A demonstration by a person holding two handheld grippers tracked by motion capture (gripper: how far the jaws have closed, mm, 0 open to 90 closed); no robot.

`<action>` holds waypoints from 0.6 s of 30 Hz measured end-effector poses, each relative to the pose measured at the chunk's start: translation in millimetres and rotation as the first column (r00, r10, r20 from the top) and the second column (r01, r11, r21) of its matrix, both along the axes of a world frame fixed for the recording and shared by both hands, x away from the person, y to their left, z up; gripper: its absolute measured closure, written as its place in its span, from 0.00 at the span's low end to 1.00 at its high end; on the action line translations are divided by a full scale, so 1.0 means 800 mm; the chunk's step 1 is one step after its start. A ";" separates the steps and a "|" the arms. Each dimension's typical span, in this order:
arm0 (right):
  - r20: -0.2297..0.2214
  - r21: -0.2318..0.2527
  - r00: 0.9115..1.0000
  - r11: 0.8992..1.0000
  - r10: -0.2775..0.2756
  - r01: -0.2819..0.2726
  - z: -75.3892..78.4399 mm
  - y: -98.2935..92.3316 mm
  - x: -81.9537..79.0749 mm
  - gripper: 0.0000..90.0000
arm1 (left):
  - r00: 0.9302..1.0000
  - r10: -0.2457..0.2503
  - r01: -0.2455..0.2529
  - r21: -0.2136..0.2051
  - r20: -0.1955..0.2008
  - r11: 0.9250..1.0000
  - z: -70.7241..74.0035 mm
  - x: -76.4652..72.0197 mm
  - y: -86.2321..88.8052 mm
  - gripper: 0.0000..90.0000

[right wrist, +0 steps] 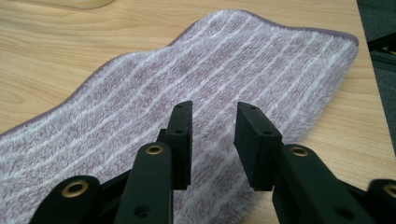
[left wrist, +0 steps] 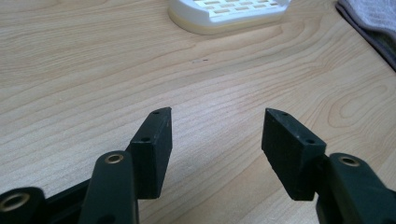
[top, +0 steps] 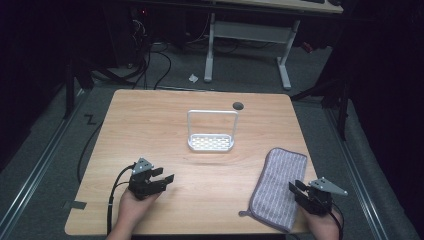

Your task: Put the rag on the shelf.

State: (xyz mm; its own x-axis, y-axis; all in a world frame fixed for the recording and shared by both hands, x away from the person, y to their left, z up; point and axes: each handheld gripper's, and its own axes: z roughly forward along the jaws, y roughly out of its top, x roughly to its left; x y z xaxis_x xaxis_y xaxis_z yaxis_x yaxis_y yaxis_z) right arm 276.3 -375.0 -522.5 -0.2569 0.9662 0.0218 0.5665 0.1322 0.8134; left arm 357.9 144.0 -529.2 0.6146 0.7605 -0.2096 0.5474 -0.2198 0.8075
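Wood-grain tabletop [top: 150, 130], pale and bare of any readable writing, label or brand mark, carries two loose things: one white plastic slotted tray with a tall wire-like hoop handle [top: 211, 131] and one mauve plush cloth with thin white stripes [top: 278, 188]. One black two-jaw left gripper [top: 167, 176], held in a hand [top: 131, 207], sits over bare wood with its jaws wide apart and nothing between them; the tray lies ahead of it and to its right, well apart, and the cloth's edge shows far off to its right. One black two-jaw right gripper [top: 295, 189], held in the other hand [top: 322, 224], hangs over the near right edge of the cloth with its jaws parted by a moderate gap, gripping nothing; the cloth stretches away ahead of it.
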 end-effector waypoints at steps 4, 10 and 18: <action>-0.005 -0.003 1.000 1.000 0.003 -0.003 -0.002 0.000 0.002 0.80 | 1.000 0.000 0.000 -0.002 0.013 1.000 0.002 -0.002 -0.004 0.49; -0.028 -0.017 1.000 1.000 0.005 -0.005 -0.002 0.000 0.011 1.00 | 1.000 0.001 -0.001 -0.003 0.005 1.000 0.000 -0.002 -0.005 0.62; -0.089 -0.051 0.996 0.999 -0.009 0.004 -0.016 -0.004 0.035 1.00 | 1.000 0.005 -0.005 -0.001 0.012 1.000 0.005 -0.004 -0.006 0.99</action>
